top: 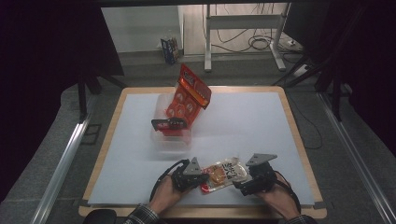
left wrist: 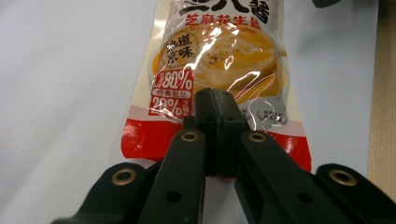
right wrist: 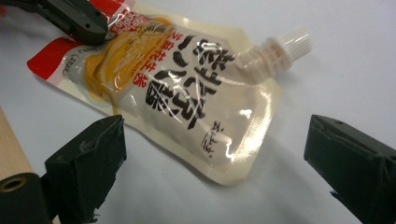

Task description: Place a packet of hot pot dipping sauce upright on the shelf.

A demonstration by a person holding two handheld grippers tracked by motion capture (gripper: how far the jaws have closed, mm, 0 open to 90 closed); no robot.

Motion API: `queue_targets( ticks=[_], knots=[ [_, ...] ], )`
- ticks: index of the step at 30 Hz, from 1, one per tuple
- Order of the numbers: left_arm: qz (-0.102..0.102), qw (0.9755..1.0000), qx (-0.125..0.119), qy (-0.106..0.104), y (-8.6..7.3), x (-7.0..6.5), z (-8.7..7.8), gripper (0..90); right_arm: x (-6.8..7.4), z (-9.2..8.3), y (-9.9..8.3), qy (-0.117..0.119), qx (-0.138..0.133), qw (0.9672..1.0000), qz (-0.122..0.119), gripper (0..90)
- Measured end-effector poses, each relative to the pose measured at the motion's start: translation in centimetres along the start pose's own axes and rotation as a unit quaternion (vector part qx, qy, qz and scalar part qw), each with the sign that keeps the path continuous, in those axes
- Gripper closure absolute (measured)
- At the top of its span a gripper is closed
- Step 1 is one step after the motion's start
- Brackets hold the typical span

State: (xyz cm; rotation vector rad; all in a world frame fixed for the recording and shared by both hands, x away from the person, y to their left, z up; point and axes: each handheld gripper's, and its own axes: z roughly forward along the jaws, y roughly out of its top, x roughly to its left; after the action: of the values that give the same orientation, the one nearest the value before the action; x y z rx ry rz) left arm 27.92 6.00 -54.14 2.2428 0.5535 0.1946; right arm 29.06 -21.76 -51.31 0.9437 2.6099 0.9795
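Note:
A sauce pouch [top: 225, 173] with a white screw cap [right wrist: 292, 44] lies flat on the white mat near the table's front edge, between my two grippers. Its print shows a yellow sauce picture and a red bottom band [left wrist: 144, 137]. My left gripper [top: 205, 177] is shut, its joined tips [left wrist: 215, 100] lying over the pouch's lower part [left wrist: 219, 56]; I cannot tell whether they pinch the film. My right gripper [top: 237, 184] stands open. In its own view the right gripper [right wrist: 215, 133] has its jaws wide apart on either side of the pouch's cap end [right wrist: 187, 93], touching nothing. The left gripper [right wrist: 79, 21] rests at the pouch's far end.
An orange-red snack bag [top: 187, 95] stands tilted in a clear plastic box [top: 170, 140] at the mat's middle left, with a black piece [top: 168, 123] in front of it. The white mat [top: 252, 126] covers a wooden table [top: 299, 140]. The wooden front edge [top: 210, 212] is close behind the hands.

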Motion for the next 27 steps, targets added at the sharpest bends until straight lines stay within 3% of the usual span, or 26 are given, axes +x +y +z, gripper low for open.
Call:
queue_targets(
  ticks=[6,11,12,15,18,22,23,24,27],
  knots=[
    [-0.01,0.9999,-0.006,-0.002,-0.1,0.0,0.0,90.0,0.0,1.0,-0.1,0.04,0.018,0.9989,0.017,5.5],
    [-0.012,0.9999,-0.007,-0.003,-0.2,0.0,0.0,90.0,0.3,1.4,0.2,0.05,0.015,0.9984,0.021,5.8],
    [-0.003,1.0,0.0,-0.003,-0.2,0.1,-0.1,90.0,0.3,1.4,0.3,0.057,0.013,0.998,0.025,5.9],
    [-0.009,0.9999,-0.005,-0.003,-0.2,0.0,-0.1,90.0,0.1,1.6,0.6,0.091,0.003,0.9947,0.048,7.1],
    [-0.008,1.0,-0.004,-0.002,-0.2,0.0,-0.1,90.0,0.3,1.9,1.0,0.105,-0.005,0.993,0.053,7.7],
    [0.005,1.0,0.007,0.004,-0.2,0.0,-0.3,90.0,0.4,2.0,1.8,0.137,-0.029,0.9876,0.071,12.7],
    [-0.005,1.0,-0.002,0.005,-0.2,-0.2,-0.1,90.0,0.6,2.0,2.1,0.139,-0.033,0.987,0.075,15.1],
    [0.009,0.9999,0.01,0.006,-0.1,0.0,-0.3,90.0,0.7,2.1,2.3,0.138,-0.034,0.987,0.076,18.2],
    [0.01,0.9999,0.009,0.009,-0.2,-0.1,-0.3,90.0,1.1,1.9,2.9,0.126,-0.043,0.9894,0.059,32.1]
  ],
)
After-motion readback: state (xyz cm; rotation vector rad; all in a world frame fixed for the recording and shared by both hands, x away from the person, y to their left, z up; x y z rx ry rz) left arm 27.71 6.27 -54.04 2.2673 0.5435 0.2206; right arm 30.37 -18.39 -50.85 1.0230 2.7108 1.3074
